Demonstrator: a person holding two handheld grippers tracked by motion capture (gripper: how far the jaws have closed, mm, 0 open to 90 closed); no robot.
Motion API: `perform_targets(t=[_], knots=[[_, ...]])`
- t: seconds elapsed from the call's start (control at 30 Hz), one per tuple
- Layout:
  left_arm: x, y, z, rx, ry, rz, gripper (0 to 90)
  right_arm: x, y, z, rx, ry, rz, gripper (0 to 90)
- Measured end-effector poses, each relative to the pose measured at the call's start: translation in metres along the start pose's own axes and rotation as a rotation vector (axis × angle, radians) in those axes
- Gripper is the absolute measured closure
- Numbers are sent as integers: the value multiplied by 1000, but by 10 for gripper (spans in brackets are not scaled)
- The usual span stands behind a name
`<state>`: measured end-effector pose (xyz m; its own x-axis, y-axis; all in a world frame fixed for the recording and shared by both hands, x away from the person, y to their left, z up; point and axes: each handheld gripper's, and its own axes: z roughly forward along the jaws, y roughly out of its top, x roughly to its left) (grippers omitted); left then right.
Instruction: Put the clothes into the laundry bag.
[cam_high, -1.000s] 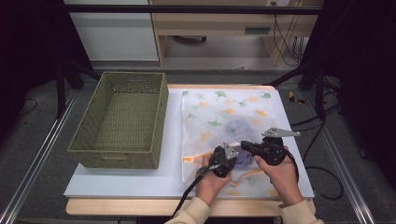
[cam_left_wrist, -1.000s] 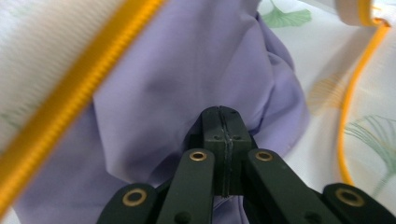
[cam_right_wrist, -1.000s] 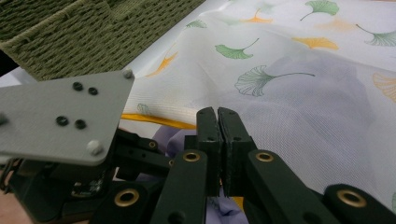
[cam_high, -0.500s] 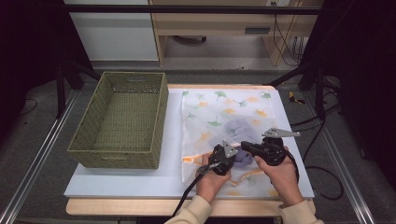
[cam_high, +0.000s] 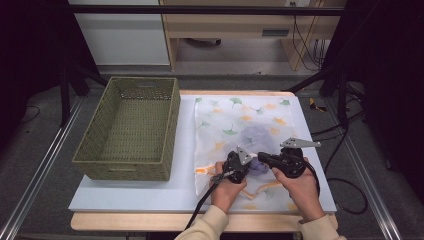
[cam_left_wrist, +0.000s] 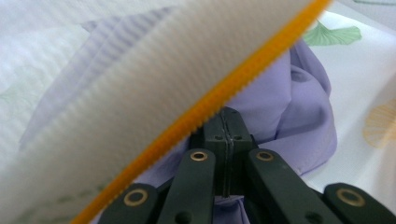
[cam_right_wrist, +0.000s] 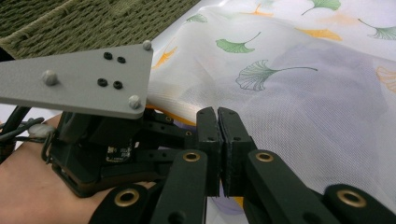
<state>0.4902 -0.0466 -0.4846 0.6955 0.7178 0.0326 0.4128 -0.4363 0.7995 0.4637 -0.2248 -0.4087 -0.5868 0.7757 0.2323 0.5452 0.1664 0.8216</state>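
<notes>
A white mesh bag (cam_high: 235, 112) printed with ginkgo leaves lies on the table, with a purple cloth (cam_high: 252, 136) showing through it. My left gripper (cam_high: 251, 162) is shut at the bag's near opening. In the left gripper view its tips (cam_left_wrist: 226, 114) sit under the raised orange zipper edge (cam_left_wrist: 219, 100) against the purple cloth (cam_left_wrist: 289, 107). I cannot tell whether the cloth is pinched. My right gripper (cam_high: 260, 158) faces it from the right. Its jaws (cam_right_wrist: 218, 112) are shut, with a bit of orange zipper edge caught low between them. The bag (cam_right_wrist: 303, 93) spreads beyond.
A green woven basket (cam_high: 95, 160) stands to the left on the white board (cam_high: 135, 192), its inside bare. In the right gripper view the left gripper's grey plate (cam_right_wrist: 84, 79) and the hand (cam_right_wrist: 28, 182) sit close at left, the basket (cam_right_wrist: 84, 18) behind. Cables trail off the table's right side.
</notes>
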Motion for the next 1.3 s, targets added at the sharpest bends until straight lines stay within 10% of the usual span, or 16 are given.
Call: perform_targets(t=[1.3], knots=[[18, 14, 17, 5, 87, -13, 900, 1, -1, 8, 12, 20, 5, 887]])
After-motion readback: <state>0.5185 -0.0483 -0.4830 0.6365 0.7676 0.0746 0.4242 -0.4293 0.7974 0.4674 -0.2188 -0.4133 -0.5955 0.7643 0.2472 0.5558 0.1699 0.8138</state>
